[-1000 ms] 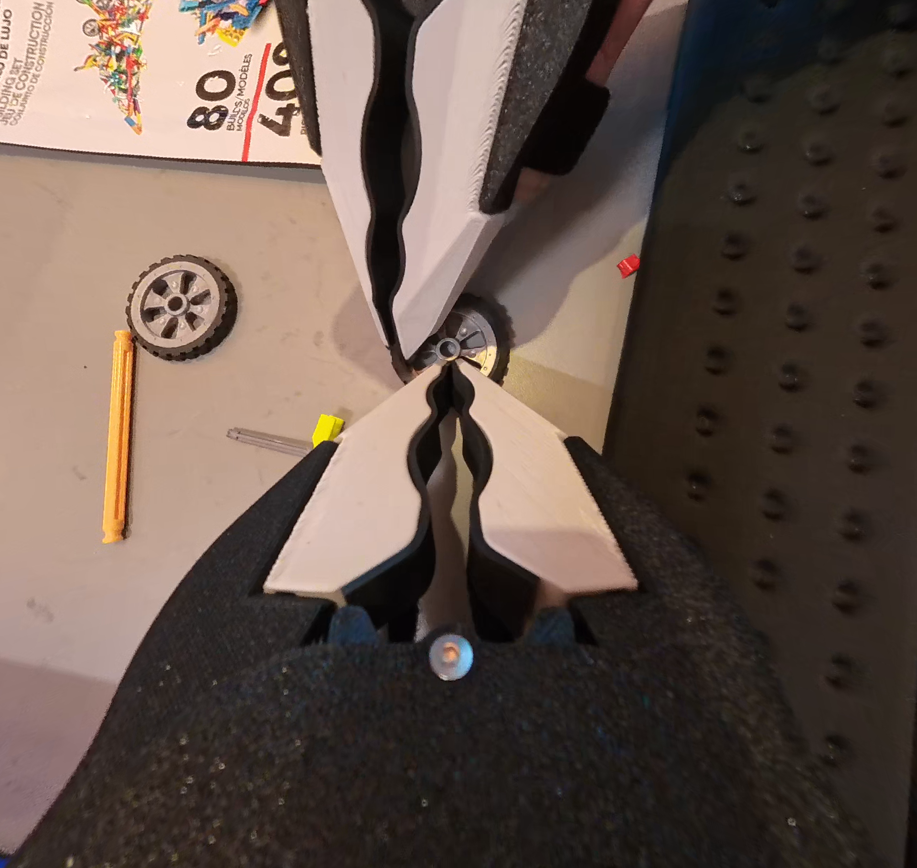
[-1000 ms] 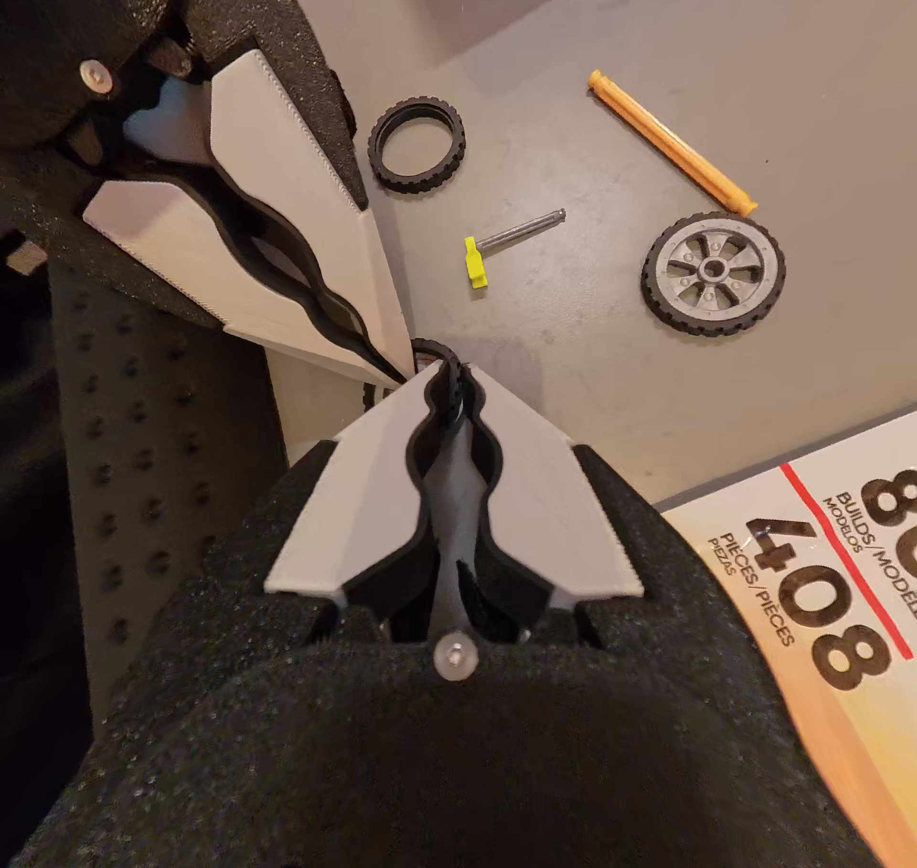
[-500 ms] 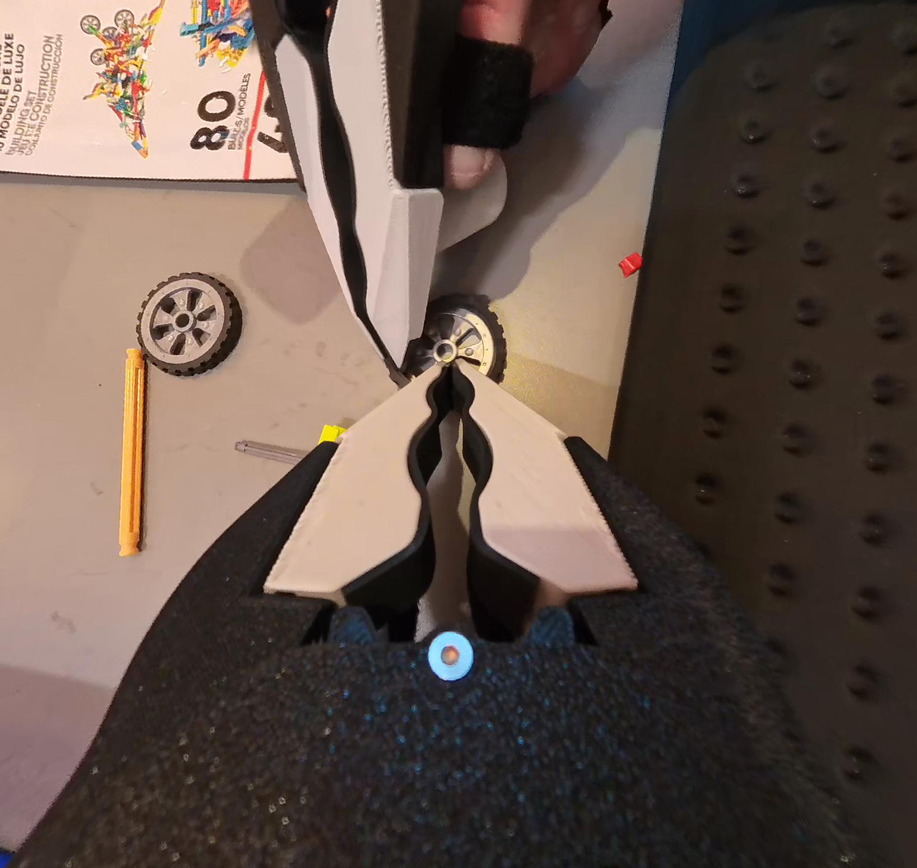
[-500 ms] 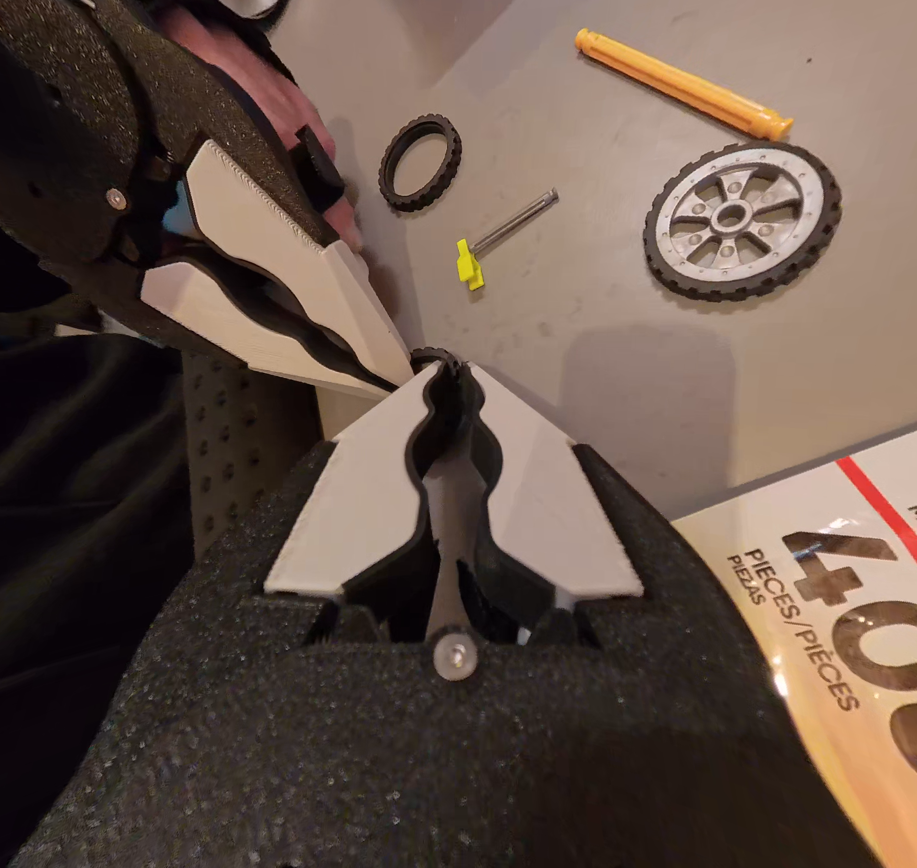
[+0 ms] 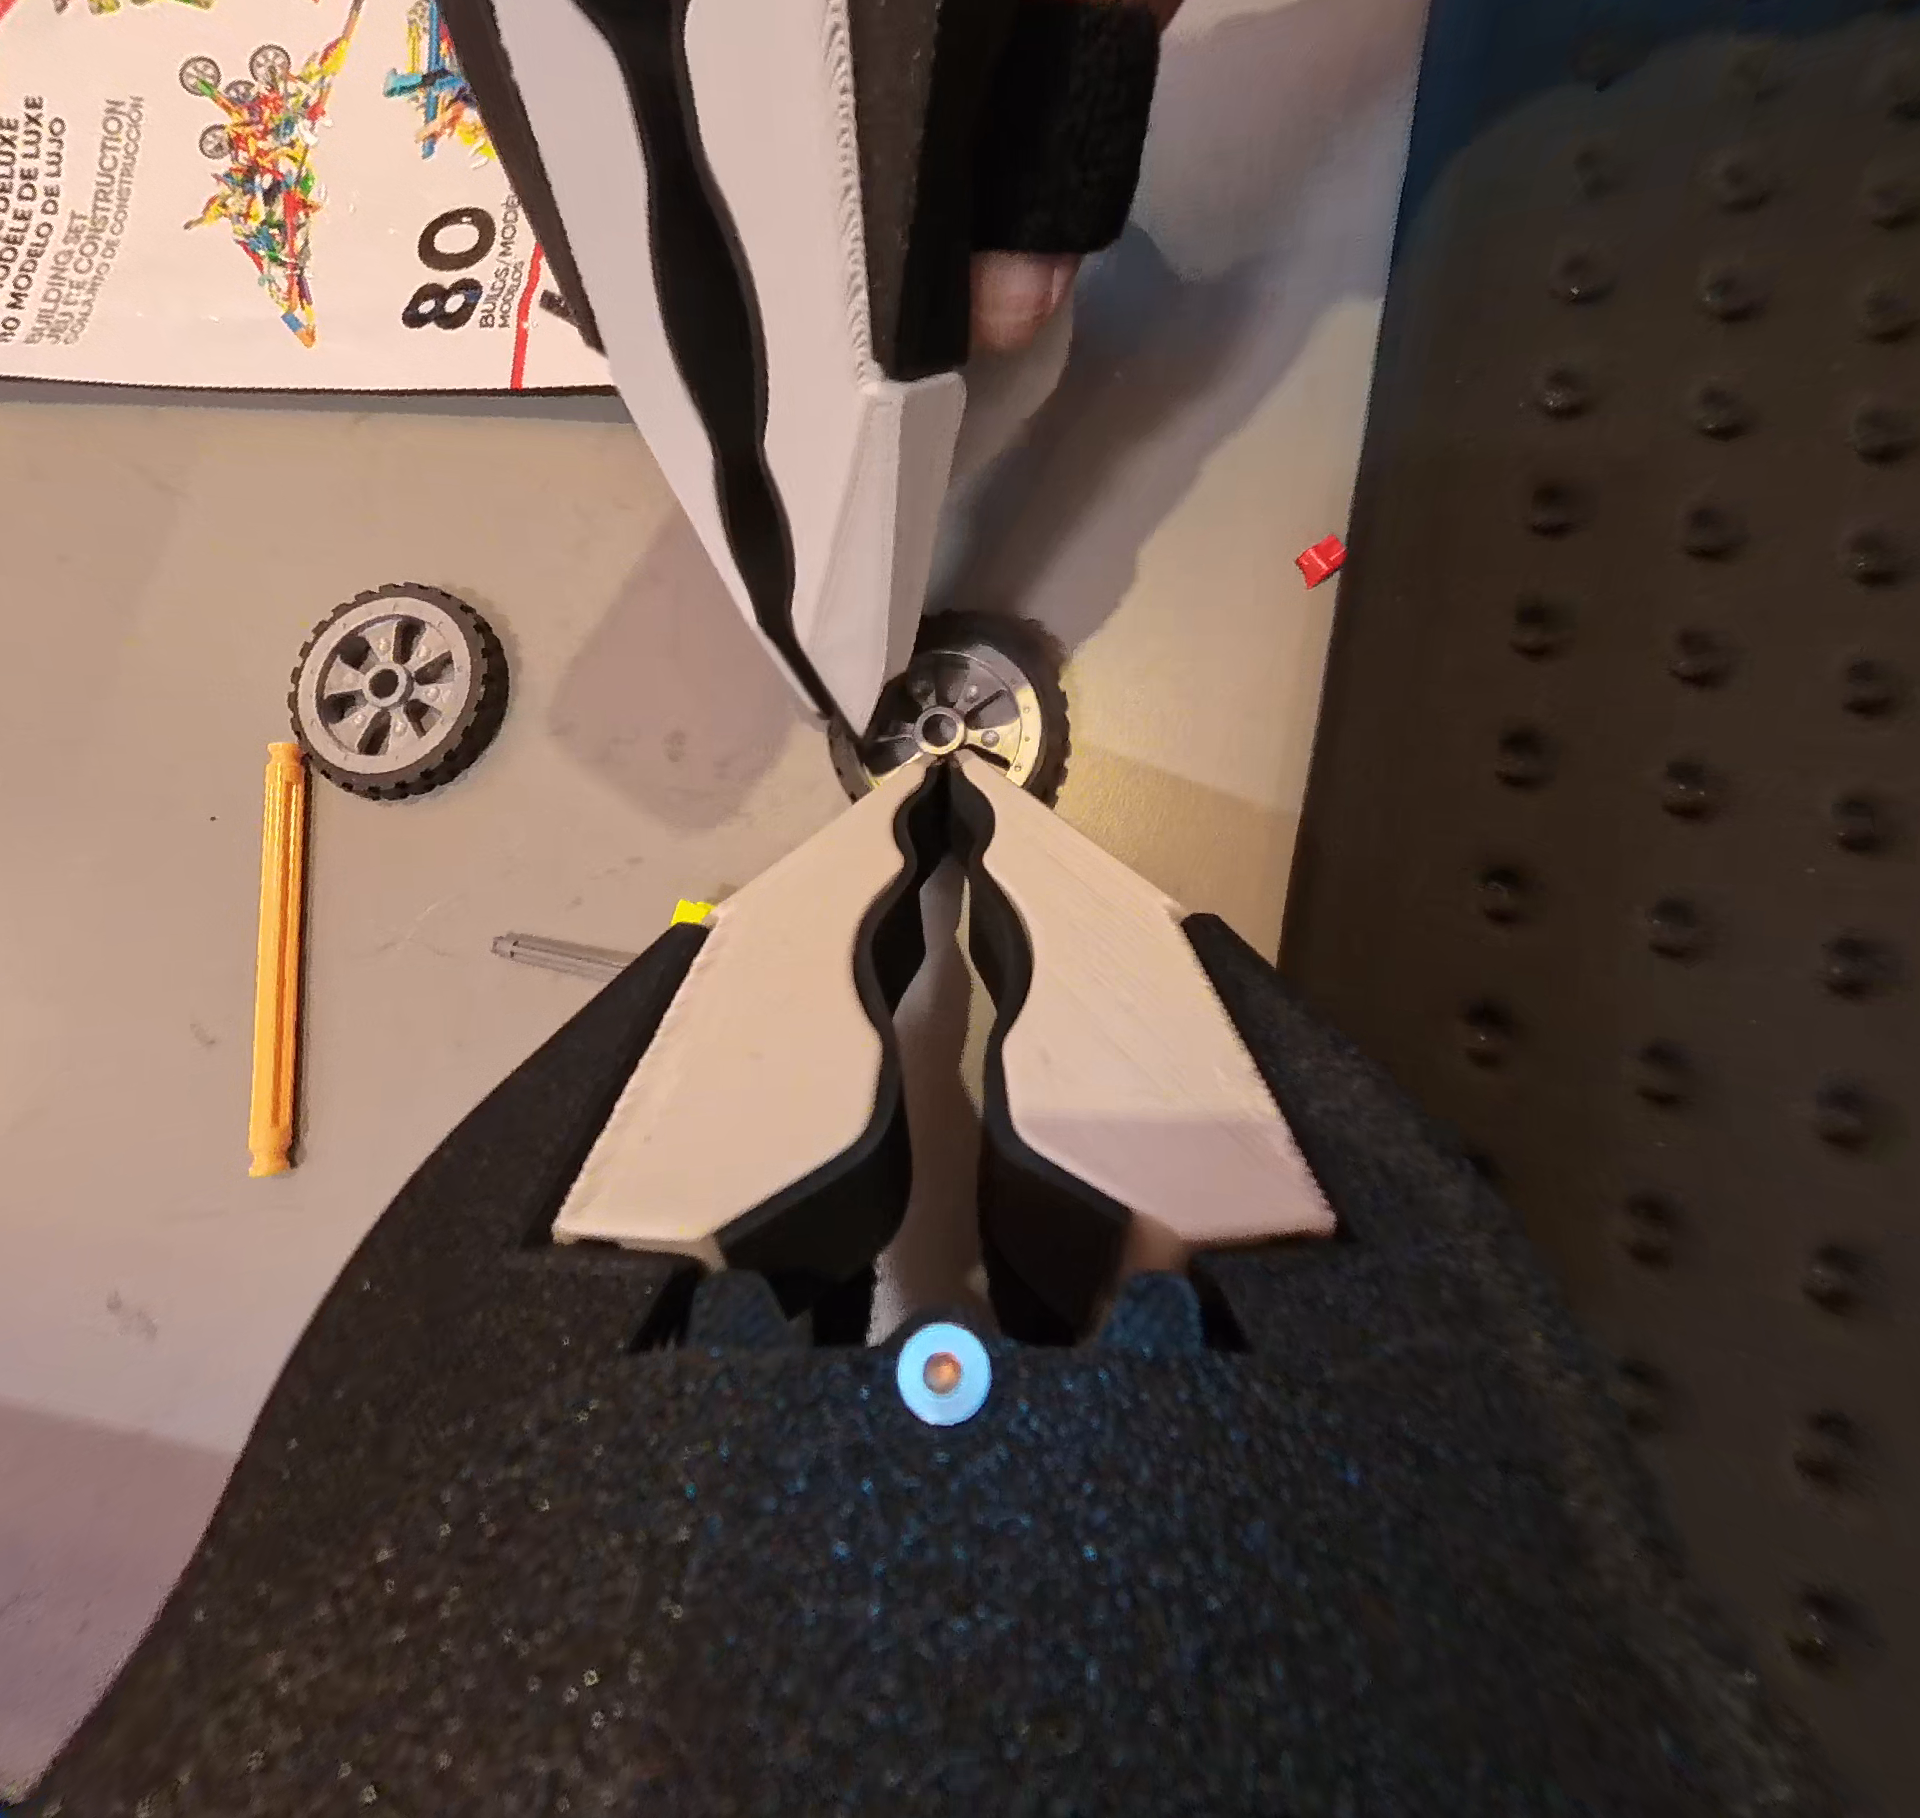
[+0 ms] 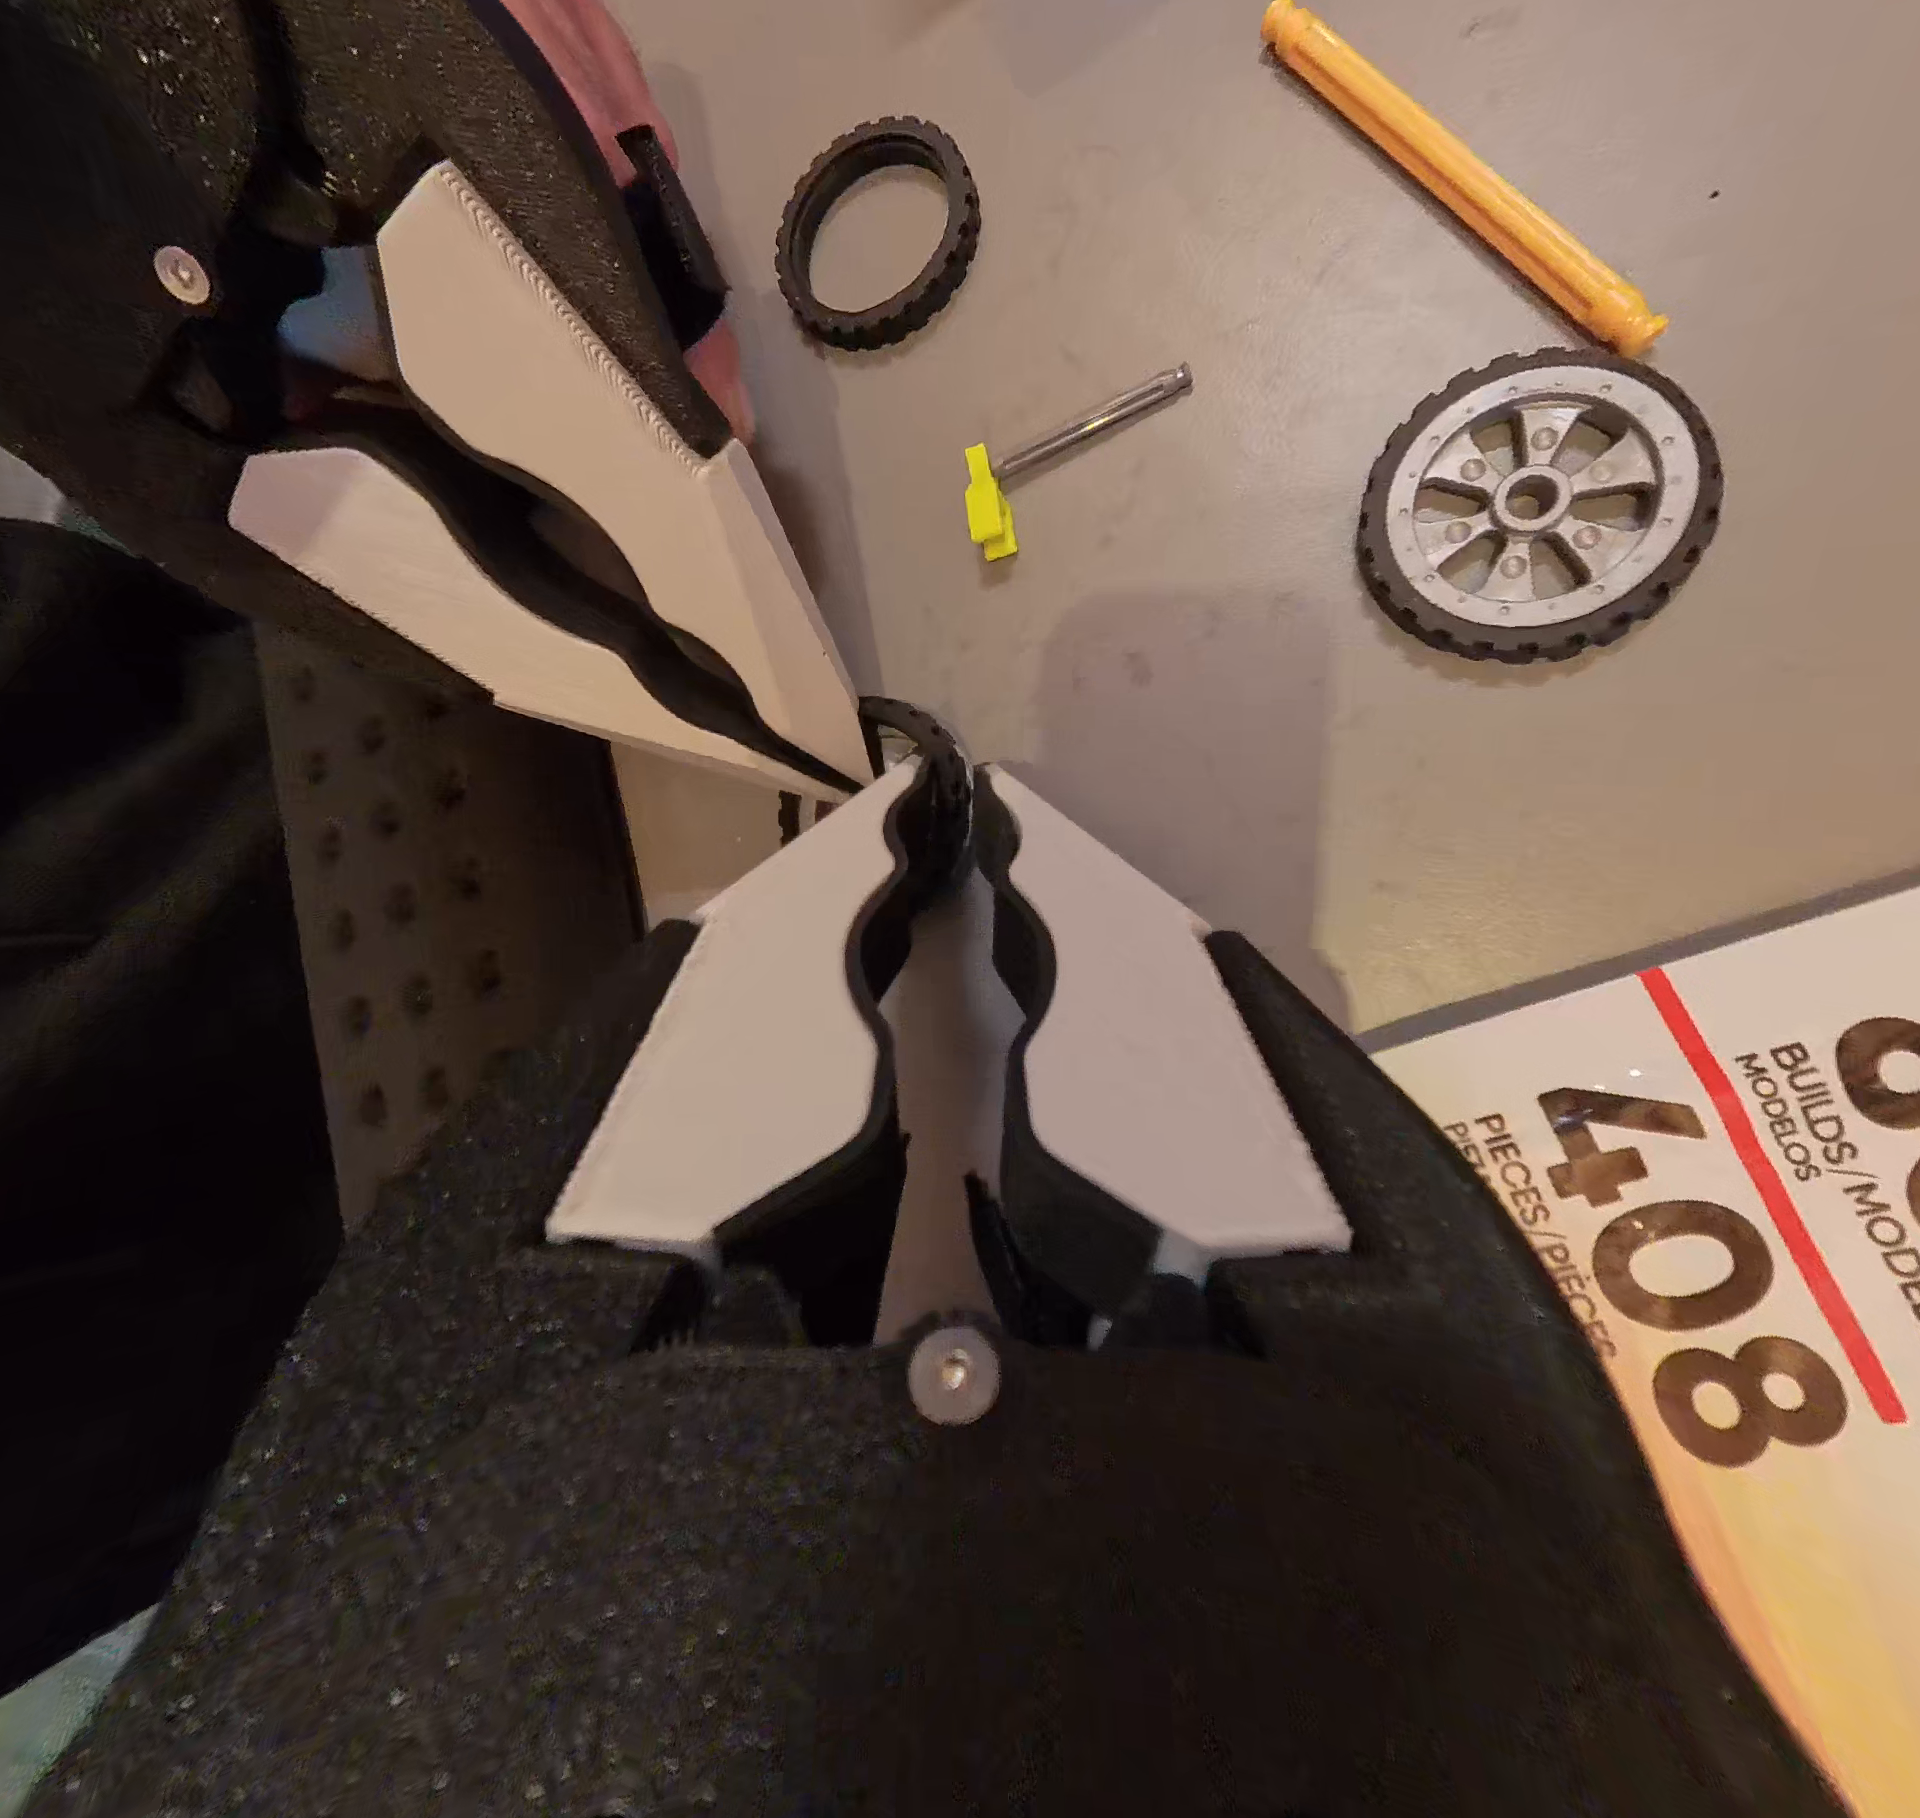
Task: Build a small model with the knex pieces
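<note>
A small wheel (image 5: pixel 992 703) with a grey spoked hub and a black tyre is held between both grippers above the grey table. My left gripper (image 5: pixel 942 781) is shut on the hub's lower edge. My right gripper (image 6: pixel 945 794) is shut on the black tyre (image 6: pixel 928 734), which sits between its pads. In the left wrist view the right gripper (image 5: pixel 847 724) comes down from above and pinches the wheel's left rim. In the right wrist view the left gripper (image 6: pixel 857 781) comes in from the upper left, tip to tip with mine. Most of the wheel is hidden there.
On the table lie a second wheel (image 5: pixel 400 693) (image 6: pixel 1538 501), an orange rod (image 5: pixel 278 958) (image 6: pixel 1455 168), a loose black tyre (image 6: pixel 878 236), a grey rod with a yellow connector (image 6: pixel 1039 459) and a small red piece (image 5: pixel 1320 558). A printed box (image 6: pixel 1714 1249) and a dark dimpled mat (image 5: pixel 1662 833) border the area. Both grippers' tips are close together, under 4 cm apart. My right tips are roughly 12 cm from the orange rod (image 5: pixel 278 958). It turns up in the right wrist view (image 6: pixel 1425 154) as well.
The right gripper has turned about the wheel, from face-on to edge-on in the left wrist view, with a hand now showing behind it. Both grippers stay shut on the wheel.
</note>
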`<state>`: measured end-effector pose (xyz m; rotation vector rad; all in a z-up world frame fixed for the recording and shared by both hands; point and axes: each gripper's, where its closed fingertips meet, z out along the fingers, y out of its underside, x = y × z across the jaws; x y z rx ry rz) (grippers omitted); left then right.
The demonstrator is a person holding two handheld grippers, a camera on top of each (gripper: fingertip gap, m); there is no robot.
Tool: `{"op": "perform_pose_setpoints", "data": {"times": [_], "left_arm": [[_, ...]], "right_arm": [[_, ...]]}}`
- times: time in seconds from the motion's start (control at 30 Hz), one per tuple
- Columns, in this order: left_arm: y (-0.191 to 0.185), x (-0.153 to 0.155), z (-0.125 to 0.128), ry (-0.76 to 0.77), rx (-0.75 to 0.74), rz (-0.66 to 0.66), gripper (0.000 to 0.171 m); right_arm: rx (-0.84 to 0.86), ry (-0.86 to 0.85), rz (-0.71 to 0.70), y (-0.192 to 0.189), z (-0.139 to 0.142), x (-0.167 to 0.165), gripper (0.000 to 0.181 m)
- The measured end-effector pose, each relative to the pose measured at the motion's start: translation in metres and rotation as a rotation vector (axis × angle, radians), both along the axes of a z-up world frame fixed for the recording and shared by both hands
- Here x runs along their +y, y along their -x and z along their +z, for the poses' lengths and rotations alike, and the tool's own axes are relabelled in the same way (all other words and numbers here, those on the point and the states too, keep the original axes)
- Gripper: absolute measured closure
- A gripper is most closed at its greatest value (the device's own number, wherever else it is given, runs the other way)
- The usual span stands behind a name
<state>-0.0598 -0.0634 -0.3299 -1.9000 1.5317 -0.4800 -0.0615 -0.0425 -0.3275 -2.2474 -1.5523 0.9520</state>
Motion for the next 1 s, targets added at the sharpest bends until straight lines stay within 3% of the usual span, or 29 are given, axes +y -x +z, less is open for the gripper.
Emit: {"op": "perform_pose_setpoints", "data": {"times": [0.2, 0.37, 0.7, 0.8, 1.0], "left_arm": [[-0.001, 0.000, 0.000, -0.003, 0.002, -0.002, 0.171], [-0.002, 0.001, 0.000, -0.005, 0.001, -0.002, 0.171], [-0.004, 0.007, 0.000, -0.024, 0.011, 0.010, 0.171], [-0.004, 0.009, 0.000, -0.028, 0.012, 0.013, 0.171], [-0.005, 0.011, 0.000, -0.014, 0.004, 0.011, 0.171]], "right_arm": [[-0.025, -0.058, 0.010, -0.007, 0.001, 0.001, 0.169], [-0.074, -0.152, -0.001, -0.005, 0.001, 0.003, 0.176], [0.008, -0.039, -0.128, -0.001, 0.000, 0.011, 0.176], [-0.019, -0.157, -0.100, 0.000, 0.001, 0.013, 0.176], [-0.091, -0.627, 0.030, 0.003, 0.004, 0.018, 0.177]]}}
